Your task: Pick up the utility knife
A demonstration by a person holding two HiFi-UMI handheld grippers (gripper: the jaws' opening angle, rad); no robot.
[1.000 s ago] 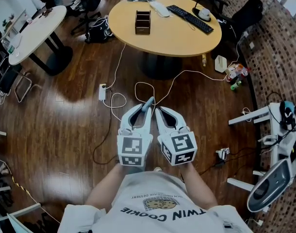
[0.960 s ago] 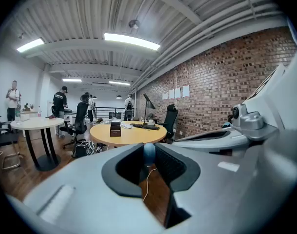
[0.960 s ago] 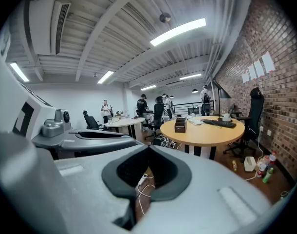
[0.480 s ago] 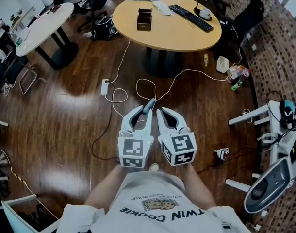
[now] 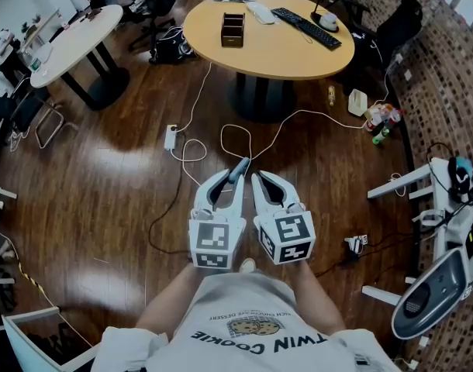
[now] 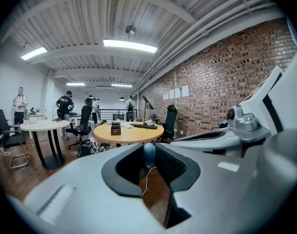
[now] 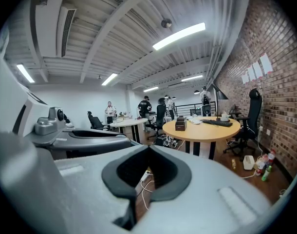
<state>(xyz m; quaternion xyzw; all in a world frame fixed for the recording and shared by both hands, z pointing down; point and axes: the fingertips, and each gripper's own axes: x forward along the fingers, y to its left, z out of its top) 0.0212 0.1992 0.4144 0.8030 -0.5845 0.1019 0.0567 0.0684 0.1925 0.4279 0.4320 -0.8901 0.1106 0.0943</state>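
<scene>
At the upper left of the head view stands a white round table (image 5: 74,33), with a power strip (image 5: 170,137) and loose white cables (image 5: 235,134) lying on the dark wooden floor below it. At lower centre, a person holds two grippers side by side at waist height over that floor. The left gripper (image 5: 230,183) is clamped on a slim blue-grey object, by all appearances the utility knife (image 5: 239,166). Its rounded end juts past the jaw tips toward the top of the frame, well clear of any surface. Just to its right, the right gripper (image 5: 257,180) has its jaws closed together on nothing.

Above them, at top centre, is a round wooden surface (image 5: 283,49) carrying a dark compartment box (image 5: 233,29) and a black keyboard (image 5: 305,28).

The knife is probably light and rigid, with a smooth casing that could swivel or slide between the pads. A hold across the middle of the handle looks safest. Which end carries the blade cannot be made out.
</scene>
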